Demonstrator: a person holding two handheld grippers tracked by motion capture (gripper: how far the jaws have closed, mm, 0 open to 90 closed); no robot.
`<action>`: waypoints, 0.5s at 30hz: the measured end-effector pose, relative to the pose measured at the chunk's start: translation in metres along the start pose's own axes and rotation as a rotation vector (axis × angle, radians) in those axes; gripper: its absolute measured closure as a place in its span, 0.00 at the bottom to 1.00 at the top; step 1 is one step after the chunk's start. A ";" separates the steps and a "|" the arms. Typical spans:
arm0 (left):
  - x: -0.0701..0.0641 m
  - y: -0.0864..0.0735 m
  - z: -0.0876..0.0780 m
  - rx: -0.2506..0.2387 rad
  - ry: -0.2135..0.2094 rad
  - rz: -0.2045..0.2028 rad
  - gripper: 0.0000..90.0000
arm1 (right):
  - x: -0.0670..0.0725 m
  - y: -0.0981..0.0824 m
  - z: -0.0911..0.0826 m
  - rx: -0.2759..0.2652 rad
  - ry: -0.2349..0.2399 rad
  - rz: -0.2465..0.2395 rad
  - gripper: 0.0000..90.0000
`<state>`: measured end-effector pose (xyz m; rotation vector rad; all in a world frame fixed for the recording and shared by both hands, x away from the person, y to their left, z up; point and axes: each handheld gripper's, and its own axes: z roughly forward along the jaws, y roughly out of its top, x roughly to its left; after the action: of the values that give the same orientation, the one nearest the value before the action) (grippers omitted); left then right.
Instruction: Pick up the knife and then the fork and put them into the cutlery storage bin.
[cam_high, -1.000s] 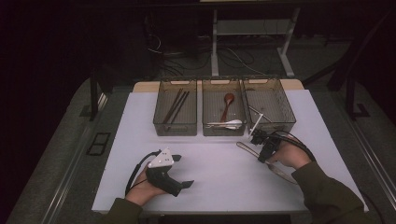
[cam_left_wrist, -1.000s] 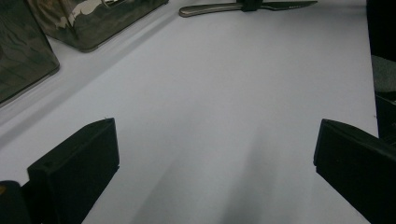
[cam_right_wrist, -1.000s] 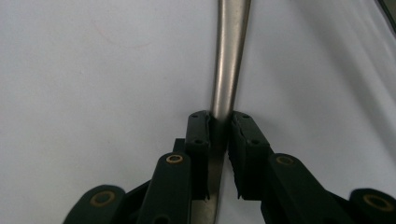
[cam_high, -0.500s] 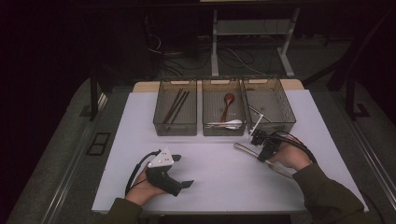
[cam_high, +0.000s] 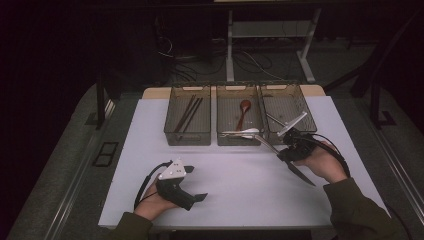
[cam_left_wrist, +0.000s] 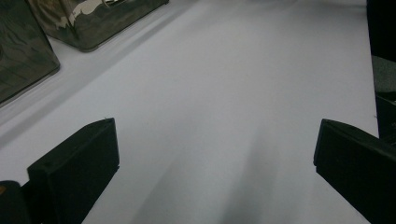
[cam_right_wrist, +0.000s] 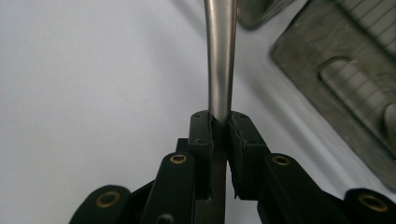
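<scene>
- At the right of the desk (cam_high: 225, 190), the right tongs (cam_right_wrist: 220, 122) are clamped tight on a metal utensil (cam_high: 272, 145), pinched by its handle (cam_right_wrist: 220, 70) with the pads squeezed in on both sides.
- In the high view the utensil sticks out past the right tongs (cam_high: 290, 150) at both ends: one end points toward the middle tray (cam_high: 239, 139), the other trails back over the desk. What kind of head it carries I can't tell.
- Big risk here: the grip sits on a thin, smooth, rounded shaft, so the utensil could swivel or slide between the pads as the hand carries it, I'd say.
- Next worry: the forward end hovers right by the tray's near rim, beside a pale spoon (cam_high: 245, 133) resting there. A low carry could clip the rim or knock that spoon.
- The right tray (cam_high: 287, 90) is just as close, so a swing of the long handle might snag its wall.
- Over on the left, the left tongs (cam_left_wrist: 215, 154) gape wide, nothing between them, resting low over bare desk; the left hand (cam_high: 172, 185) looks idle and well apart.
- An early release would drop the utensil on the desk, short of any tray.
</scene>
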<state>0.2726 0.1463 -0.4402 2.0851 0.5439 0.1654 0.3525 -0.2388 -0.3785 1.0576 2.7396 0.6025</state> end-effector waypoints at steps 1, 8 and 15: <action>0.000 0.000 0.000 0.000 0.000 0.001 0.00 | -0.001 -0.001 -0.002 -0.017 -0.002 0.008 0.88; 0.000 0.000 0.000 0.002 0.000 0.001 0.00 | -0.010 -0.009 -0.011 -0.147 -0.005 0.048 0.88; 0.000 0.000 0.000 0.001 0.000 0.000 0.00 | -0.022 -0.012 -0.030 -0.288 -0.025 0.103 0.88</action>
<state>0.2728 0.1459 -0.4405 2.0866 0.5435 0.1652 0.3531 -0.2713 -0.3566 1.1282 2.4892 0.9576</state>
